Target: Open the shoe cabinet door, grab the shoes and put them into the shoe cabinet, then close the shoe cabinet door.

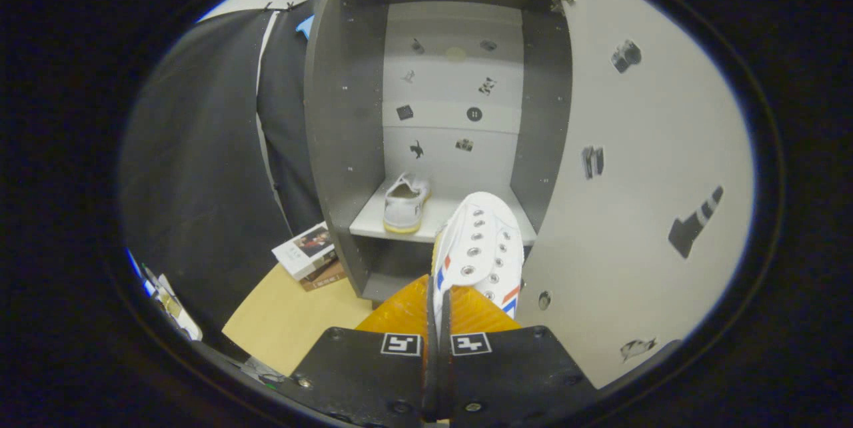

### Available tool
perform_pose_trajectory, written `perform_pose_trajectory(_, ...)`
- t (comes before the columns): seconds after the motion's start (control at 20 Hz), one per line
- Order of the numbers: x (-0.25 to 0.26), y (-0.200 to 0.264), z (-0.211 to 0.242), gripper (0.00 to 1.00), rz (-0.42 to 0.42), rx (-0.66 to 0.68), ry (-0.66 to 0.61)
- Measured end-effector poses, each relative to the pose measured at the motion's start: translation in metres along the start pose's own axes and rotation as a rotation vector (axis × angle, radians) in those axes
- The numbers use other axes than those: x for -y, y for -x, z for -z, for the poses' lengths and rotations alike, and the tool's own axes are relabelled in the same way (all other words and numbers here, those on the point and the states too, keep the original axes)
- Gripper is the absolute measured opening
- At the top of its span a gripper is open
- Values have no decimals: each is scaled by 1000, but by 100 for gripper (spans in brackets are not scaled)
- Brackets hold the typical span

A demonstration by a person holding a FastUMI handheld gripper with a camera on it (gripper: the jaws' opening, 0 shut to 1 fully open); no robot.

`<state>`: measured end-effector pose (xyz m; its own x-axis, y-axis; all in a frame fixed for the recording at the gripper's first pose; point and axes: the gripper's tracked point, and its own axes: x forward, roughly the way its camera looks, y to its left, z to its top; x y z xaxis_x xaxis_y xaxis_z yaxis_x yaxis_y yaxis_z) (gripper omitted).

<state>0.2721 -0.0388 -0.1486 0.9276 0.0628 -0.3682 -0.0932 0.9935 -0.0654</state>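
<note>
Gripper (440,311) fingers clamped together on the rear edge of a white lace-up sneaker (481,248) (red and blue side stripes), held toe-forward just short of the shoe cabinet (343,115). Cabinet door (640,215) stands open at right. Second sneaker (404,203) rests on the cabinet shelf (366,223), left side. Books (310,255) lie beside the cabinet base.

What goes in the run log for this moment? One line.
door open | gripper shut on second shoe, before shelf | first shoe on shelf
</note>
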Motion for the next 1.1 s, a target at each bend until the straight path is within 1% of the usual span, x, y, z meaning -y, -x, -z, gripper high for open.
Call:
perform_pose_trajectory(0.15,-4,-16,-38,3,-5,49,18)
perform_pose_trajectory(0.3,-4,-50,-69,3,-21,72,13)
perform_pose_trajectory(0.45,-2,-85,-87,3,-22,77,23)
perform_pose_trajectory(0.55,6,-116,-96,4,0,75,37)
perform_pose_trajectory(0.65,12,-146,-99,3,16,67,49)
perform_pose_trajectory(0.9,31,-223,-88,3,3,8,79)
perform_pose_trajectory(1.1,49,-265,-69,4,32,-57,132)
